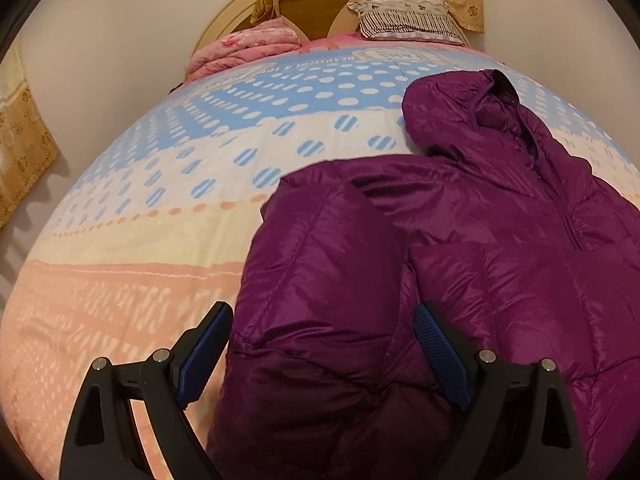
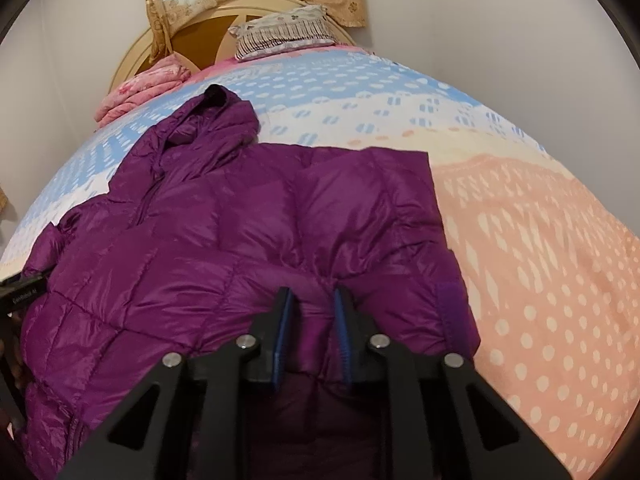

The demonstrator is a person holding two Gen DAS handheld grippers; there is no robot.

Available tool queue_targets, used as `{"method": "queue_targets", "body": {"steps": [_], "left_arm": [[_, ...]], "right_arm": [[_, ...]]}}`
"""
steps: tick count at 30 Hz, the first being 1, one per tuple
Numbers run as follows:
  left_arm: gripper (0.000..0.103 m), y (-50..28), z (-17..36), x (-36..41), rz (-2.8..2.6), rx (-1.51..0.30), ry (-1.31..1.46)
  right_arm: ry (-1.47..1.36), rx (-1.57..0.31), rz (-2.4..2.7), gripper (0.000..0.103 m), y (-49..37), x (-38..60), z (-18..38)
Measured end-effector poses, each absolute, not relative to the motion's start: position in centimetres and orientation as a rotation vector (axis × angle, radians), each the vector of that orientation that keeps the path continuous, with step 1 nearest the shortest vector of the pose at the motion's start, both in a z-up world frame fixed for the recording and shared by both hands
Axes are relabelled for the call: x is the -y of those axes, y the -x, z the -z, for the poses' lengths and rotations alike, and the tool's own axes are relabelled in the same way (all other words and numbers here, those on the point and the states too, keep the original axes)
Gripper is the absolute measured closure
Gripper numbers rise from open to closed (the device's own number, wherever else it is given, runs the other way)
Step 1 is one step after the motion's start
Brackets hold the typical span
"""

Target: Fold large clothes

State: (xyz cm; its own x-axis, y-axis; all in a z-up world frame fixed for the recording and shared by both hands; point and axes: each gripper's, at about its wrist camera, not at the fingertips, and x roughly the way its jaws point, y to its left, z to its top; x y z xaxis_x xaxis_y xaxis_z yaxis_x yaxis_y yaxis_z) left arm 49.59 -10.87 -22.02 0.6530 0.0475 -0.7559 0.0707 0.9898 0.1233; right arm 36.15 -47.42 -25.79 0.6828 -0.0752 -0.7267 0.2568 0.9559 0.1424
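A purple hooded puffer jacket lies front up on the bed, its hood toward the headboard. A sleeve is folded across the body in each view. My left gripper is open wide over the jacket's left side; a puffy sleeve fold lies between its blue pads and neither pad presses it. In the right wrist view the jacket fills the middle. My right gripper has its jaws narrow, pinching a bunched ridge of purple fabric near the cuff tab.
The bed's quilt is dotted, blue at the far end and peach nearer, and spreads wide to the left of the jacket and to its right. A folded pink blanket and a pillow lie by the round headboard. Walls flank the bed.
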Motion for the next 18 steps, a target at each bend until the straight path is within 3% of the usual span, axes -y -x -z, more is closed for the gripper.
{"method": "queue_targets", "body": {"steps": [10, 18], "left_arm": [[0.001, -50.3, 23.1, 9.8, 0.018, -0.901, -0.058], [0.001, -50.2, 23.3, 9.3, 0.029, -0.91, -0.024]], "right_arm": [[-0.241, -0.802, 0.194, 0.085, -36.1, 47.2, 26.3], [-0.21, -0.804, 0.211, 0.085, -36.2, 46.9, 26.3]]}}
